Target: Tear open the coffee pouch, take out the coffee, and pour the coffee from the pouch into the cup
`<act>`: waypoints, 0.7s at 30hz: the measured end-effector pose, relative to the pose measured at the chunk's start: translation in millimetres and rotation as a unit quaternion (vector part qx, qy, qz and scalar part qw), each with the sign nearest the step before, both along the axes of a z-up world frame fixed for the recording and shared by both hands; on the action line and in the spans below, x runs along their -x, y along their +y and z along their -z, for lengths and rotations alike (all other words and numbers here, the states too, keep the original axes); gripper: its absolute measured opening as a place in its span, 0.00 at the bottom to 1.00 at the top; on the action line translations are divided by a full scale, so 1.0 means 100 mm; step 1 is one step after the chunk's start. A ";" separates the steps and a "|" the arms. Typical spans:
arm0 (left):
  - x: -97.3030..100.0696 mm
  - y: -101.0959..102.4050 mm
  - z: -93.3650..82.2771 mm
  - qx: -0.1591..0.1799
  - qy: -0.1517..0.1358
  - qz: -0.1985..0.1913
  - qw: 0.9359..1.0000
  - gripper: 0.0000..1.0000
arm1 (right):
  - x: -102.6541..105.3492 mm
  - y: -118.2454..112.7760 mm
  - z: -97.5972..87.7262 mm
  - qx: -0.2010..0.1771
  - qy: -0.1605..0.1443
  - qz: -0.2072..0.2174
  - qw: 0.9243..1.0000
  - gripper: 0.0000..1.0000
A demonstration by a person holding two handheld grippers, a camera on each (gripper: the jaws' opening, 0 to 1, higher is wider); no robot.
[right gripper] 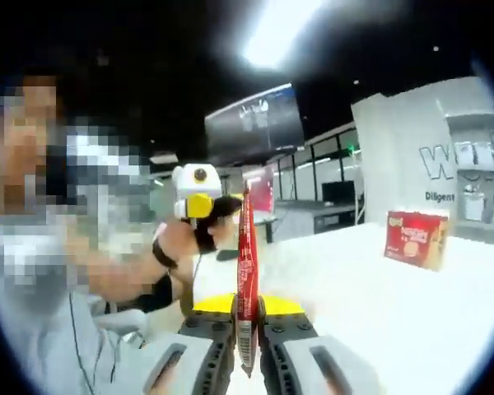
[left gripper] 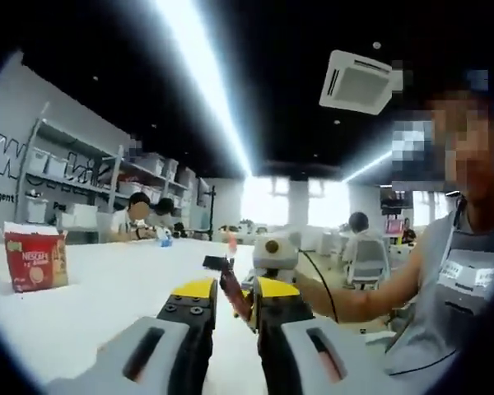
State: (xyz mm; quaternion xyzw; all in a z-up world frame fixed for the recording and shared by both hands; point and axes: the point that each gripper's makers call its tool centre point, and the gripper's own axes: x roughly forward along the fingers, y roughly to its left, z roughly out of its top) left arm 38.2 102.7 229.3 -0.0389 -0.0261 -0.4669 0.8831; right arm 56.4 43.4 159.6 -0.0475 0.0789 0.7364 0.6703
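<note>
A thin red coffee stick pouch point(right gripper: 245, 263) stands upright between the jaws of my right gripper point(right gripper: 247, 317), which is shut on its lower part. In the left gripper view the same pouch point(left gripper: 233, 290) lies slanted between the yellow-tipped jaws of my left gripper point(left gripper: 235, 298), which close on its other end. My left gripper point(right gripper: 201, 202), held by a hand, reaches the pouch's top from the left. Just beyond the pouch sits my right gripper point(left gripper: 277, 255). Both grippers hold the pouch above the white table point(left gripper: 123, 288).
A red Nescafe box point(left gripper: 34, 262) stands on the table, at the left; in the right gripper view the box point(right gripper: 416, 239) is at the right. The person holding the grippers point(left gripper: 453, 280) is close by. Other people sit at the table's far end point(left gripper: 140, 218). Shelves line the wall.
</note>
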 end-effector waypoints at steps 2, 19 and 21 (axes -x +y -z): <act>-0.09 0.02 0.02 -0.023 0.006 0.000 1.000 0.24 | -0.09 -0.01 -0.01 0.027 -0.011 -0.005 1.000 0.10; -0.57 -0.18 0.35 -0.200 0.050 0.066 0.976 0.21 | -0.42 0.01 0.04 0.238 -0.125 -0.071 0.960 0.10; -0.56 -0.20 0.39 -0.204 0.050 0.070 0.975 0.20 | -0.39 0.04 0.04 0.246 -0.131 -0.079 0.957 0.10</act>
